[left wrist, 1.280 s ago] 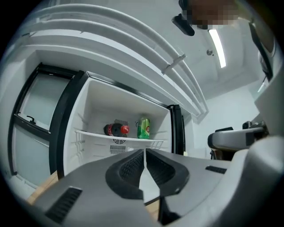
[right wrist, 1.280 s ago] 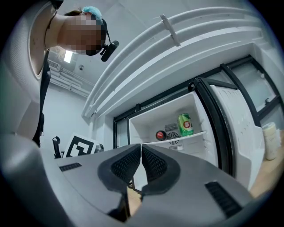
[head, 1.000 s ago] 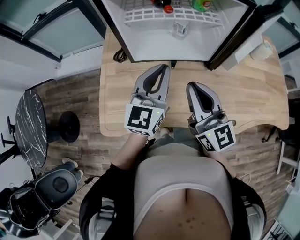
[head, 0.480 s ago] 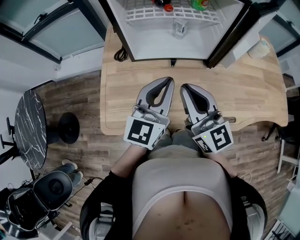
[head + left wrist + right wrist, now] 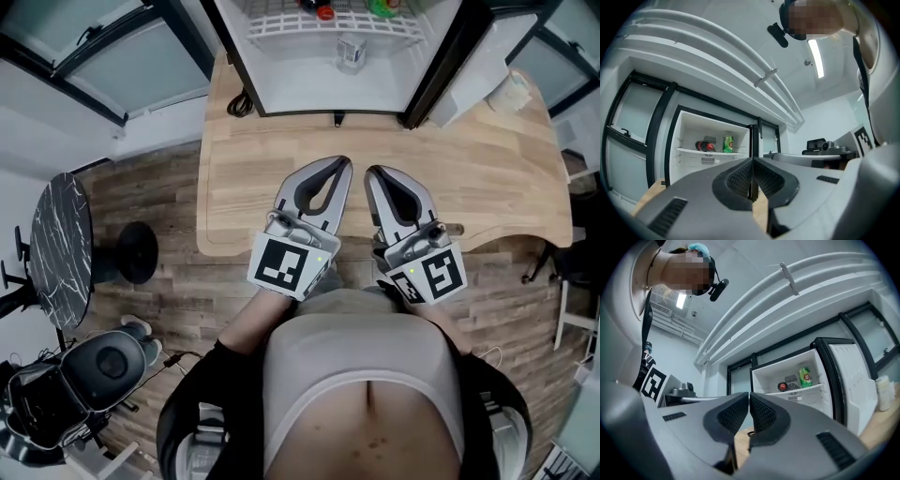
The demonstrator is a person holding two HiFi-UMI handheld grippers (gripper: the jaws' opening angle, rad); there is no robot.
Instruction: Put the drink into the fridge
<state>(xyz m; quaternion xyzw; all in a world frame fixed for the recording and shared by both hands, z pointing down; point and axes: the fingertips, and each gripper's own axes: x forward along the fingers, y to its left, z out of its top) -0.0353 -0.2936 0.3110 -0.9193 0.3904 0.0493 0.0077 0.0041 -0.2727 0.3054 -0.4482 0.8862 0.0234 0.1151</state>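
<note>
Plainly, the left gripper [image 5: 335, 165] has its jaws pressed fully together on nothing, and the right gripper [image 5: 377, 174] beside it is likewise closed and empty, both held over the near edge of the wooden table [image 5: 506, 173]. Ahead, the fridge [image 5: 300, 84] stands open, a green can [image 5: 727, 143] upright on its shelf [image 5: 689, 151] beside a red-capped bottle [image 5: 705, 146] lying on its side.

A pale wooden bench [image 5: 506, 178] is seen standing on a wood-plank floor [image 5: 159, 187]. A coiled black cable [image 5: 240, 105] is laid at the bench's far left corner, and a white container [image 5: 514, 89] is set near its far right end. On the floor to the left, a round dark marbled table [image 5: 61, 248] and a black office chair [image 5: 98, 370] are placed.
</note>
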